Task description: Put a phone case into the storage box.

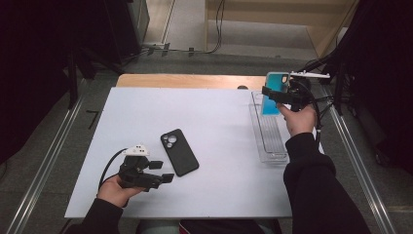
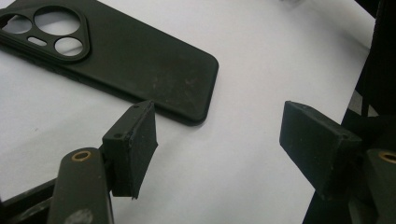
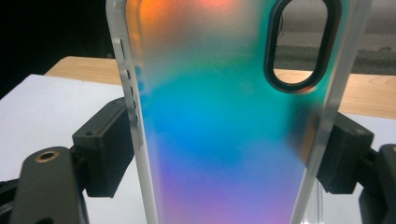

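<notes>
White table carried a black phone case near its front edge beside the spread, empty left tool; the right tool pinched an iridescent phone case upright over the right-edge clear tray, probably mid-transfer.

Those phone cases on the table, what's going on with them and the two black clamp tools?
A person holds a two-jaw gripper in each hand. The right gripper is clamped on a translucent, rainbow-tinted phone case, held upright above a clear plastic tray at the right edge of the white table. The left gripper is open and empty, hovering just beside a matte black phone case that lies flat, camera cut-outs facing up, near the table's middle.
</notes>
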Available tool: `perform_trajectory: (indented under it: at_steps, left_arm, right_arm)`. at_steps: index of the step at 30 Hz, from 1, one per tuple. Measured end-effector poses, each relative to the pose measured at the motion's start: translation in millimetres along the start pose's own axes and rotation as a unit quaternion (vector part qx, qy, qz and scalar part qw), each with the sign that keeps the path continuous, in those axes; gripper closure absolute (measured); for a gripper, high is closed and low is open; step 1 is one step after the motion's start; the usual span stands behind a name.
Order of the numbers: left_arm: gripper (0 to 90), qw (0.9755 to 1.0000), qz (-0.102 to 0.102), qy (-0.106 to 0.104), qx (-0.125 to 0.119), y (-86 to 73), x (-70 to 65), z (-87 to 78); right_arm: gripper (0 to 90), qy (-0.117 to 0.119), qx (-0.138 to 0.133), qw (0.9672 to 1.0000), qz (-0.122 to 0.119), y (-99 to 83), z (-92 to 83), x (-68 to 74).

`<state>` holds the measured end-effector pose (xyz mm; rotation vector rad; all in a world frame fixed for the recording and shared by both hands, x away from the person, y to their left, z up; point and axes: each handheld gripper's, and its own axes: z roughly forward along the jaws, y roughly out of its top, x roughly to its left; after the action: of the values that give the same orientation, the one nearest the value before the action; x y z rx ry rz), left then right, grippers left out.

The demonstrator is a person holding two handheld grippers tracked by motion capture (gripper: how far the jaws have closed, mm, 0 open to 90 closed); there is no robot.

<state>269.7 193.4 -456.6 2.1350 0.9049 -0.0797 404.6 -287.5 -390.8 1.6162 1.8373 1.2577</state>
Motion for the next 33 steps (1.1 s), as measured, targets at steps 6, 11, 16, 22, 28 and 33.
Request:
perform_trajectory:
  at_steps: [6, 11, 16, 22, 28, 33]
  left_arm:
    - [27.8, 1.0, 0.001, 0.0, 0.002, 0.1, -0.1, 0.3]
    - [27.8, 1.0, 0.002, -0.002, 0.003, 0.1, -0.2, 1.2]
    - [27.8, 1.0, 0.0, 0.0, 0.001, 0.1, 0.2, 0.7]
    - [27.8, 1.0, 0.002, -0.001, 0.003, 0.3, 0.6, 2.0]
    - [27.8, 1.0, 0.004, -0.002, 0.005, 1.1, 1.3, 3.5]
    - [27.8, 1.0, 0.003, -0.005, 0.005, 1.1, 1.6, 4.3]
  right_arm:
    - [17.2, -0.014, 0.007, 0.9998, -0.008, 0.9, 14.7, -1.0]
    - [17.0, -0.025, 0.003, 0.9995, -0.019, 2.8, 25.4, -3.6]
    - [16.9, -0.028, 0.0, 0.9996, -0.007, 4.9, 34.8, -11.1]
    - [16.8, -0.041, 0.007, 0.9991, -0.013, 5.1, 49.8, -16.3]
    - [16.6, -0.055, 0.02, 0.9983, -0.006, 2.4, 66.7, -21.2]
    - [16.6, -0.064, 0.032, 0.9974, 0.007, -4.0, 82.0, -26.6]
